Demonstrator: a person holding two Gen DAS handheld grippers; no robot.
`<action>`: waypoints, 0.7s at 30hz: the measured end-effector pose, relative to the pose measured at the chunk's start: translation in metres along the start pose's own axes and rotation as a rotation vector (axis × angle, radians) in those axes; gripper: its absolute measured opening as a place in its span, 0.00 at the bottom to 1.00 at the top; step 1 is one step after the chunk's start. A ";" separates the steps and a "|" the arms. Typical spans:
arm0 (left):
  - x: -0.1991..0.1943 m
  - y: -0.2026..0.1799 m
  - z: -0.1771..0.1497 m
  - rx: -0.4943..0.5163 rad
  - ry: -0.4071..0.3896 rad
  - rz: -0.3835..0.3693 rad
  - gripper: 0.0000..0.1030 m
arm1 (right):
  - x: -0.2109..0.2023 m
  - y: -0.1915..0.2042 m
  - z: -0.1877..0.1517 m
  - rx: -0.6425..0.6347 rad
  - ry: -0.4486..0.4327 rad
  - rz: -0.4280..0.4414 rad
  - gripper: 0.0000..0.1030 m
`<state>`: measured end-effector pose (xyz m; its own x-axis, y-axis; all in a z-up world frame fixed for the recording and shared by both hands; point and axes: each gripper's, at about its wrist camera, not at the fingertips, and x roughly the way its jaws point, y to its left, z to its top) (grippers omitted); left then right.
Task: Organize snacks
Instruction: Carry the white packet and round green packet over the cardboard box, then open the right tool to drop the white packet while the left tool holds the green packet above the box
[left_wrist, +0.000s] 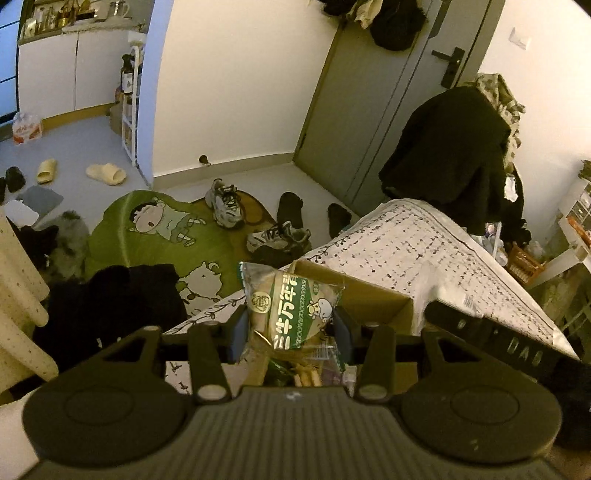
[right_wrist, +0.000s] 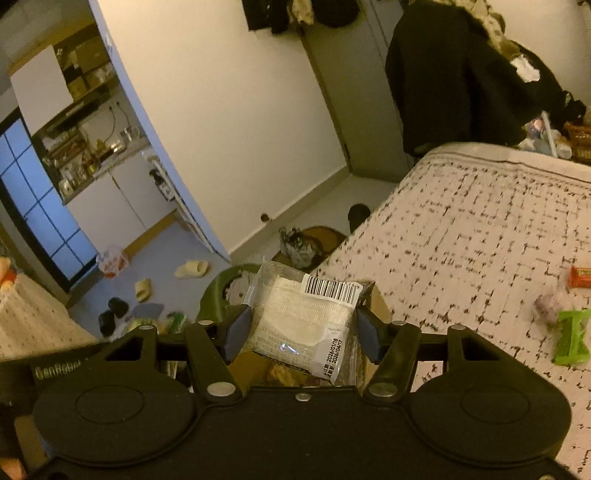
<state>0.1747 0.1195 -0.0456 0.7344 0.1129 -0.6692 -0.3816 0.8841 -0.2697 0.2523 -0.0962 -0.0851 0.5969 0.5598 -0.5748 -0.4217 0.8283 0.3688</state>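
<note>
My left gripper (left_wrist: 290, 332) is shut on a green and white snack packet (left_wrist: 290, 304) and holds it above an open cardboard box (left_wrist: 373, 299) that sits on the patterned bed. More snack packets (left_wrist: 306, 373) lie inside the box under the gripper. My right gripper (right_wrist: 303, 328) is shut on a clear packet with a barcode (right_wrist: 306, 317), held above the same cardboard box (right_wrist: 375, 302). The other gripper's black body (left_wrist: 498, 339) shows at the right of the left wrist view.
The bed cover (right_wrist: 480, 229) stretches to the right, with a green packet (right_wrist: 570, 341), a red packet (right_wrist: 580, 277) and a pale packet (right_wrist: 550, 304) on it. Shoes (left_wrist: 225, 201) and a green rug (left_wrist: 155, 236) lie on the floor. A coat rack (left_wrist: 454, 147) stands by the door.
</note>
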 end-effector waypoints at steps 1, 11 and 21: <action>0.002 0.000 -0.001 -0.005 0.003 -0.002 0.45 | 0.003 0.000 -0.002 0.000 0.008 0.002 0.58; 0.027 -0.004 -0.003 0.002 0.037 0.019 0.45 | 0.011 -0.003 -0.006 0.029 0.021 0.049 0.67; 0.047 -0.029 -0.001 0.051 0.056 0.006 0.45 | 0.007 -0.030 -0.001 0.081 0.012 0.015 0.72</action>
<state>0.2200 0.0984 -0.0703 0.6992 0.0940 -0.7087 -0.3559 0.9055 -0.2310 0.2681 -0.1177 -0.1012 0.5828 0.5721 -0.5771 -0.3735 0.8193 0.4351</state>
